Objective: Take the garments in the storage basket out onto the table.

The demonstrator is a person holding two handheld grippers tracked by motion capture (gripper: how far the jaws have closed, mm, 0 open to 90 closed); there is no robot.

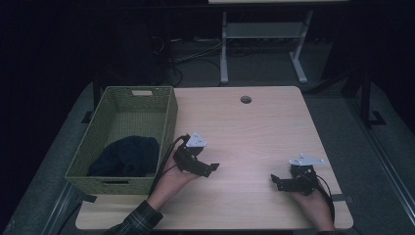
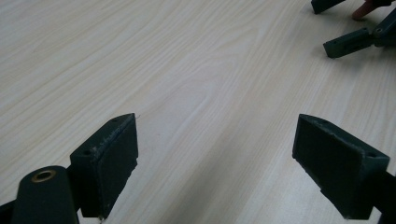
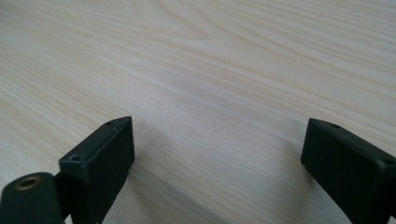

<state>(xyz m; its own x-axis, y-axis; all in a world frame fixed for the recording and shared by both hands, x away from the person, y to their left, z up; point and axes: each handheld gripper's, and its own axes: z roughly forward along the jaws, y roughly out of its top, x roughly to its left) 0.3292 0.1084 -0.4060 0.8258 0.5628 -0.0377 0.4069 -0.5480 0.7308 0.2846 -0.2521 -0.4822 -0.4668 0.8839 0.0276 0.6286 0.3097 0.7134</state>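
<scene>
The worktop (image 1: 254,132) is the largest thing here, a pale wood-grain slab with a small round hole (image 1: 245,100) near its far edge, well beyond both hand-held grippers. Its bare surface lies under and between the two tools, and in the left gripper view and the right gripper view the same light grain runs out ahead of each pair of jaws.

Next in size is the green woven basket (image 1: 128,132), standing at the worktop's left side, just beside the left hand-held gripper (image 1: 211,168) and on the side away from the right one. Inside the basket, at its near end, lies a dark bundle of cloth (image 1: 126,155), close to the left hand-held gripper's wrist end but apart from its jaws, with the basket wall between them.

The left hand-held gripper sits low over the worktop, held from below by the person's left hand (image 1: 169,183), whose plaid sleeve (image 1: 139,220) enters at the bottom. Its jaws point toward the right hand-held gripper and stand wide apart, released, with nothing between them.

The right hand-held gripper (image 1: 275,180) lies near the worktop's near right corner, held by the right hand (image 1: 313,205). Its jaws point back toward the left one and are likewise spread, released, with bare wood between them. The two tools are apart, facing each other across open worktop.
</scene>
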